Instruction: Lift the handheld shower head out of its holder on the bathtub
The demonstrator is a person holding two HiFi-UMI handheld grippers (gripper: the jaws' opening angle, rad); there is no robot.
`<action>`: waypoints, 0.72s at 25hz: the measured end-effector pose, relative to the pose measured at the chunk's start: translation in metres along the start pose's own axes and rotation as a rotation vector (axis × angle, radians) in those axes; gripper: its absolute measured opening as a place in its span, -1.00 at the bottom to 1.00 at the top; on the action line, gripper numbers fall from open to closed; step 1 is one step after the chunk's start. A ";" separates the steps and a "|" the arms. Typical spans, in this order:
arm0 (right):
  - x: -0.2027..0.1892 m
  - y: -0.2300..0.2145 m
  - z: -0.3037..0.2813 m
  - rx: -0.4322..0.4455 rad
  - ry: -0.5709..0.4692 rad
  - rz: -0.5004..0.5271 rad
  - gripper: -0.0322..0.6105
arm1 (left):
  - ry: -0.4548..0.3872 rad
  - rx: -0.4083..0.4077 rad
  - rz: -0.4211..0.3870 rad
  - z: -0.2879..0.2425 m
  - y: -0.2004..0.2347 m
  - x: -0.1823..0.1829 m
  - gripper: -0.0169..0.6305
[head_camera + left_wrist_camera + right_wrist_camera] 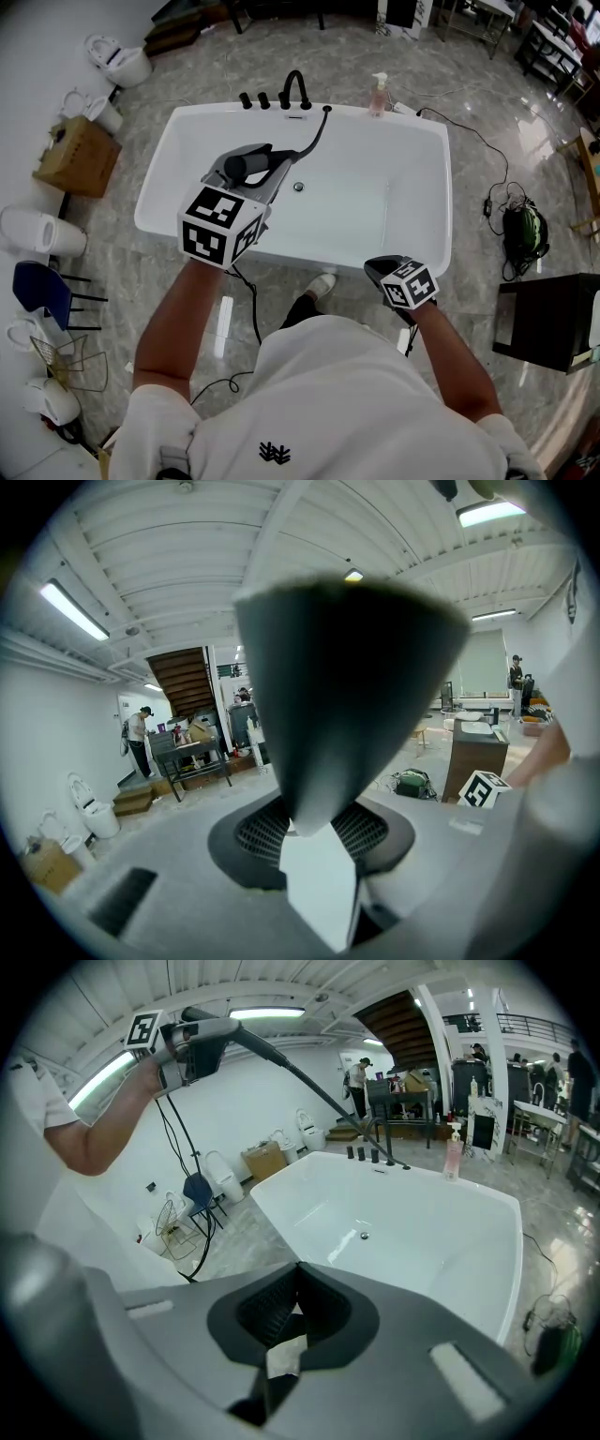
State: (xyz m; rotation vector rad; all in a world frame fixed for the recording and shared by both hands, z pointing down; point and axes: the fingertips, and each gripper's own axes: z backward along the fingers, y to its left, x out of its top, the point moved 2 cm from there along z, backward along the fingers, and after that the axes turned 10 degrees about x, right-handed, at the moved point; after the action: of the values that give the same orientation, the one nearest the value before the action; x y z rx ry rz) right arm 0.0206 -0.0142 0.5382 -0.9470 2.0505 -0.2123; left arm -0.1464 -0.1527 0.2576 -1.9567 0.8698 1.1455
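Handheld shower head is out of its holder and in the air above the near left part of the bathtub, clamped in the jaws of the left gripper. The left gripper view confirms the grip: the dark body of the head fills the middle of the picture, rising straight out from between the jaws. The hose runs in a shallow curve from the head back to a fitting on the far rim, just beside the black faucet. It shows some slack and is not pulled taut, so the head appears to be held where the hose allows free movement. Keeping the head over the basin rather than over the floor is judged sensible, since any drip would fall into the tub. The lift itself is judged essentially complete. The pink soap bottle stands on the same rim, well apart from the hose. The left forearm reaches forward and is raised, with the gripper tilted only slightly downward; from the right gripper view it sits high above the tub's edge. The right gripper takes no part: its jaws are together with nothing between them. It is held low by the tub's near rim at the right, pointing steeply down toward the basin, with the elbow bent close to the body. This reads as a resting pose that keeps it out of the hose's way.
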 end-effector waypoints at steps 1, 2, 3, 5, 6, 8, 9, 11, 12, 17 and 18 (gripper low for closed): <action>0.000 0.000 0.000 0.000 0.000 0.000 -0.86 | 0.000 0.000 0.000 0.000 0.001 0.000 -0.52; 0.001 0.000 0.000 0.000 0.000 -0.001 -0.86 | 0.001 0.000 0.000 0.000 0.001 0.000 -0.52; 0.001 -0.001 -0.001 0.000 0.000 -0.002 -0.86 | 0.001 0.000 0.001 -0.001 0.001 0.000 -0.52; 0.000 -0.002 -0.001 0.001 0.000 -0.003 -0.86 | 0.001 0.000 0.002 -0.002 0.000 -0.001 -0.52; 0.000 -0.003 -0.001 0.001 0.000 -0.003 -0.86 | 0.001 0.000 0.003 -0.003 0.000 -0.001 -0.52; 0.000 -0.004 -0.002 0.002 0.001 -0.003 -0.86 | 0.003 -0.001 0.005 -0.003 0.000 -0.002 -0.52; -0.001 -0.004 -0.002 0.002 0.002 -0.003 -0.86 | 0.004 -0.001 0.005 -0.003 0.000 -0.002 -0.52; -0.001 -0.004 -0.001 0.002 0.002 -0.002 -0.86 | 0.006 -0.002 0.003 -0.003 -0.002 -0.002 -0.52; -0.001 -0.004 -0.001 0.002 0.001 0.000 -0.86 | 0.006 -0.003 0.003 -0.002 -0.002 -0.002 -0.52; 0.000 -0.006 -0.001 0.002 0.001 0.004 -0.86 | 0.010 -0.007 0.003 -0.004 -0.004 -0.002 -0.52; 0.000 -0.006 -0.001 0.002 0.001 0.003 -0.86 | 0.011 -0.007 0.002 -0.004 -0.004 -0.002 -0.52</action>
State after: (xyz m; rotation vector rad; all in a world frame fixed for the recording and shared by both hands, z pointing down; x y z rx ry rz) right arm 0.0234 -0.0183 0.5413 -0.9420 2.0518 -0.2133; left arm -0.1417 -0.1537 0.2620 -1.9702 0.8751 1.1419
